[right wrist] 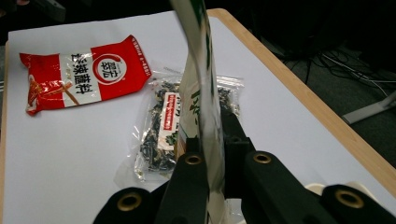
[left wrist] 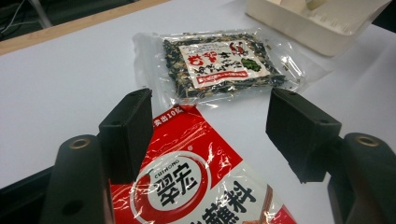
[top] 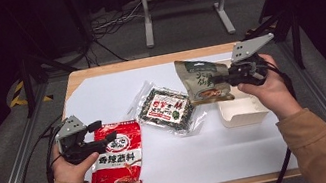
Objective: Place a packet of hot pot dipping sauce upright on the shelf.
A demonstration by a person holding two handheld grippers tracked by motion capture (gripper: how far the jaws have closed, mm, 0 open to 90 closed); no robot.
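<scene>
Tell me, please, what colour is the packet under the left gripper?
Red with white panels, clearest in the high view: red packet.

Overhead light brightens the white table (top: 114,87) (surroundings stay dark); glare streaks the red packet (left wrist: 196,182), and near jaws blur.

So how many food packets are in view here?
3. The green-brown packet is clamped in the right gripper over the white tray; the clear seaweed packet lies mid-table; the red packet lies by the left gripper.

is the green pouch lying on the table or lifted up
Lifted. The right gripper is shut on the green pouch, holding it edge-up off the sheet, beside the white tray.
</scene>
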